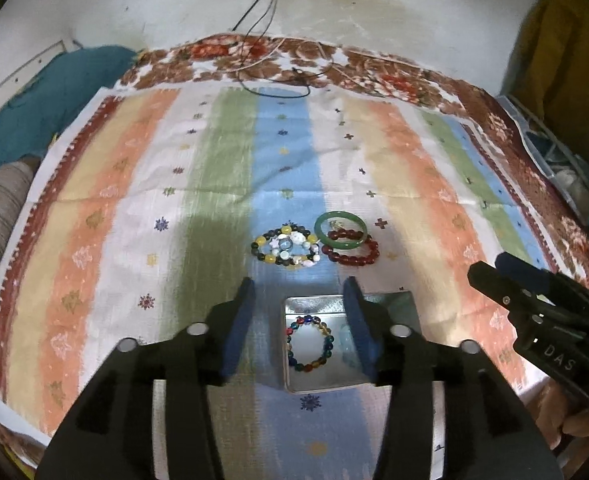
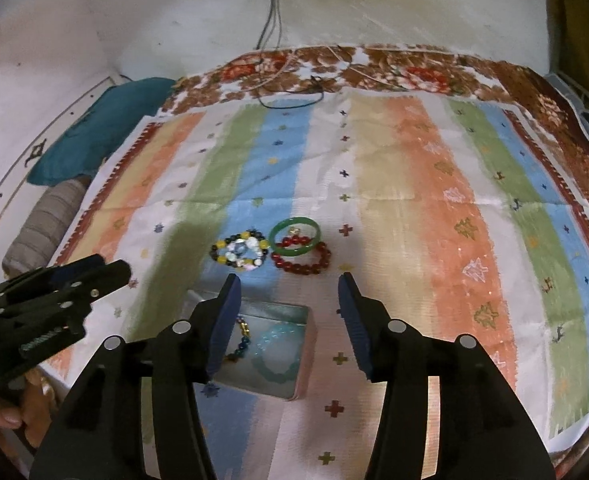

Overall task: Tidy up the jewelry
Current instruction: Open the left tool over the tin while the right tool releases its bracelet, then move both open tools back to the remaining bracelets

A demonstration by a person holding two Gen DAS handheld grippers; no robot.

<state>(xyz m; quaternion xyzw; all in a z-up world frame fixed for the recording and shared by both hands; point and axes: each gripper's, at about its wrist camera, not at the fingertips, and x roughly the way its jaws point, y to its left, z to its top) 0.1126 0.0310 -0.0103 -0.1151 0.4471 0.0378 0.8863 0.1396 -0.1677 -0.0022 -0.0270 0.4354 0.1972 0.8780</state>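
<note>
Red bead bracelet (image 2: 305,260) lies beyond the spread-fingered right tool (image 2: 290,316).

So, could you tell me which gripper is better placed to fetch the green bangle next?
Probably the right gripper: it is open and the green bangle lies straight ahead, while the left gripper hovers over the tin.

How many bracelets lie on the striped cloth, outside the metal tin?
3, maybe more hidden: mixed yellow-and-dark beaded bracelet left; green smooth bangle beside it, overlapping the red beaded bracelet.

Black plastic left gripper (image 1: 299,322) w/ blue pads (image 1: 238,328), silver screws.
</note>
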